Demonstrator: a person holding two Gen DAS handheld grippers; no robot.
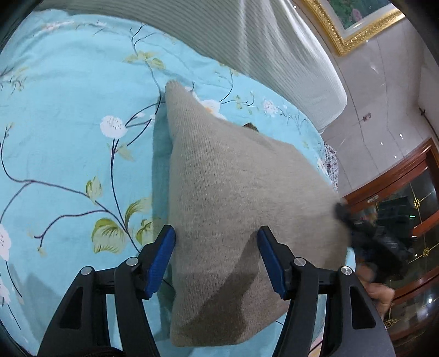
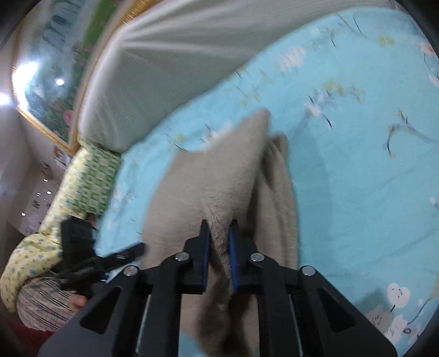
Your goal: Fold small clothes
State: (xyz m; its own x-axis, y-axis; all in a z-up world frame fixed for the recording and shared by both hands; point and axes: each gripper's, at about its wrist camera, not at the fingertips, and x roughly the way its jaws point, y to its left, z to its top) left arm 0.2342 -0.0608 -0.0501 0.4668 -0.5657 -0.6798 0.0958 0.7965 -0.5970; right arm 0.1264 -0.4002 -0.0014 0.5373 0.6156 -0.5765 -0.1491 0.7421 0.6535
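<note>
Right gripper (image 2: 219, 241) pinches fuzzy beige knit garment (image 1: 233, 192) over floral turquoise bedsheet (image 1: 68, 96), left gripper (image 1: 216, 258) spread wide; keep fold edges aligned.

A home bedroom: floral turquoise bedsheet (image 1: 68, 142), white headboard (image 1: 260, 49), gilt-framed painting (image 1: 354, 19), wooden glass-fronted cabinet (image 1: 406, 203).

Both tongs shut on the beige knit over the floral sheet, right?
Not quite. Only the right tongs are shut on the beige knit; the left wrist view shows the left tongs open around it, over the floral sheet.
</note>
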